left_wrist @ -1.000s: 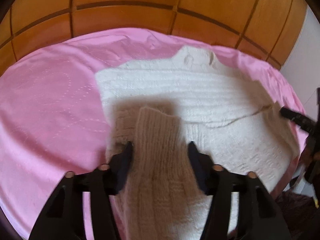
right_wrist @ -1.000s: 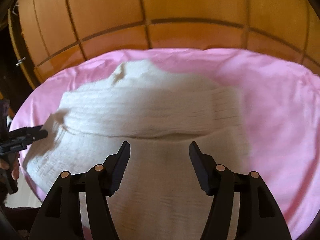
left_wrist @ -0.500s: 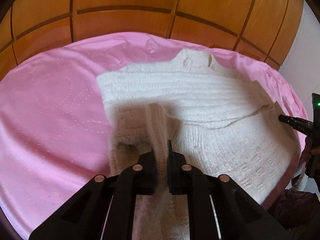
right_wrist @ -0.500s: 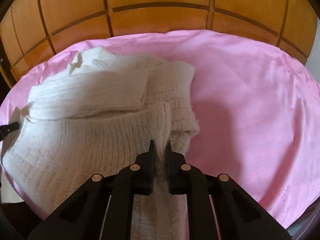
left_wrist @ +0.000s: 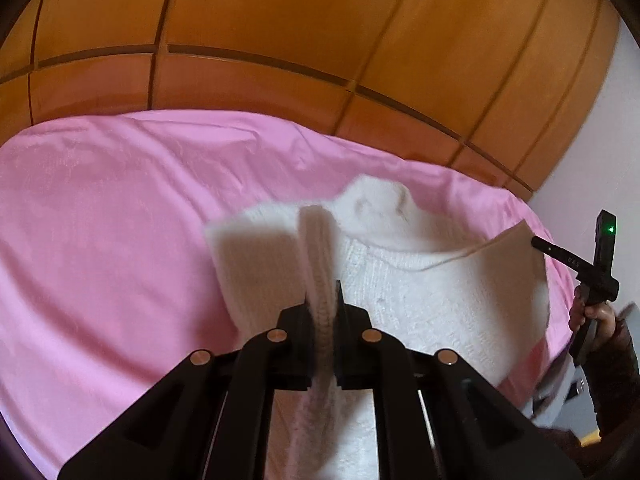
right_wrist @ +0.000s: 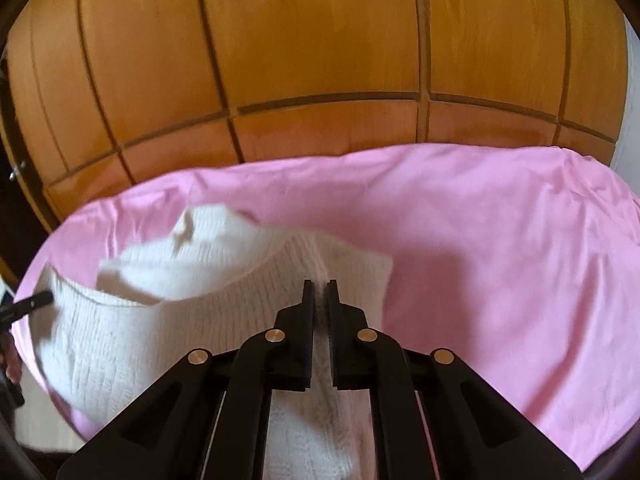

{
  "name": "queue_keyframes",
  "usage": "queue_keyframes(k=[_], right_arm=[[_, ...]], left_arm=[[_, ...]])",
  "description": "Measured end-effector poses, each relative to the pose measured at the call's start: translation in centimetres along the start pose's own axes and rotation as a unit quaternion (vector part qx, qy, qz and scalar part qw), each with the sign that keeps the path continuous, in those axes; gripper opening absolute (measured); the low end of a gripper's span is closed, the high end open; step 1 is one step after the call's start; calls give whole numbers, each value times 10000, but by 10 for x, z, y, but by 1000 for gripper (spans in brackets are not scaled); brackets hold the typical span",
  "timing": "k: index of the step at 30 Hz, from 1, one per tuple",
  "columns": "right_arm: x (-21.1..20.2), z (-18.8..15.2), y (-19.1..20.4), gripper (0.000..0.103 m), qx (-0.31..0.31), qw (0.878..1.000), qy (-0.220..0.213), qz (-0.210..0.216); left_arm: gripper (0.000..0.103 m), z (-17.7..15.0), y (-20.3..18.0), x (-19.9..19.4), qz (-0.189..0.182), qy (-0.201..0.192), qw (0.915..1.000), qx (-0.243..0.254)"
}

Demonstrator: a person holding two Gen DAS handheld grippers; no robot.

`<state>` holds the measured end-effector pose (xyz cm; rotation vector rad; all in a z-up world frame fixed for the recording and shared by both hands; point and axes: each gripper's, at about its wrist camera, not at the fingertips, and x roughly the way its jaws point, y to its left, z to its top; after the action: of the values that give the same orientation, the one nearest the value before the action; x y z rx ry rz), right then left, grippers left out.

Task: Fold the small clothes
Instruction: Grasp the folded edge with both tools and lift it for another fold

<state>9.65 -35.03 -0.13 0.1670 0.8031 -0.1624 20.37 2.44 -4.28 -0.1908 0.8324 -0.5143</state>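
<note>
A small cream knitted sweater (left_wrist: 420, 292) lies on a pink sheet (left_wrist: 100, 240), its collar toward the wooden headboard. My left gripper (left_wrist: 323, 292) is shut on the sweater's lower edge and holds it lifted off the sheet. My right gripper (right_wrist: 319, 292) is shut on the same hem of the sweater (right_wrist: 160, 320) at the other side and also holds it raised. The hem hangs between the two grippers. The right gripper also shows at the right edge of the left wrist view (left_wrist: 544, 244), and the left gripper's tip shows at the left edge of the right wrist view (right_wrist: 44, 298).
A wooden panelled headboard (left_wrist: 320, 40) rises behind the pink sheet (right_wrist: 500, 260). A white wall (left_wrist: 600, 160) stands at the far right. The bed's edge drops off at the right in the left wrist view and at the left in the right wrist view.
Both grippers closed on the sweater's hem, then lifted it and carried it toward the collar. More of the headboard shows now.
</note>
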Motion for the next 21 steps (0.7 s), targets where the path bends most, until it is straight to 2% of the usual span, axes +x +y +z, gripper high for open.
queue_keyframes(k=[7, 11, 15, 17, 19, 21], right_arm=[[101, 46, -1, 4, 112, 9984, 399, -388], [142, 46, -2, 3, 104, 9957, 573, -722], [158, 47, -22, 0, 427, 9916, 552, -1091], [164, 43, -35, 0, 702, 9900, 675, -1018], [166, 39, -36, 0, 590, 9900, 678, -1089], [160, 36, -32, 0, 539, 9924, 616, -916]], left_arm=[[6, 54, 29, 78, 327, 420, 9982, -294], [6, 68, 38, 114, 595, 569, 9961, -333], [6, 75, 46, 130, 746, 539, 9946, -488], [6, 75, 47, 137, 839, 557, 9936, -503], [6, 72, 47, 148, 967, 604, 9922, -505], [6, 69, 48, 158, 1043, 675, 9908, -542]])
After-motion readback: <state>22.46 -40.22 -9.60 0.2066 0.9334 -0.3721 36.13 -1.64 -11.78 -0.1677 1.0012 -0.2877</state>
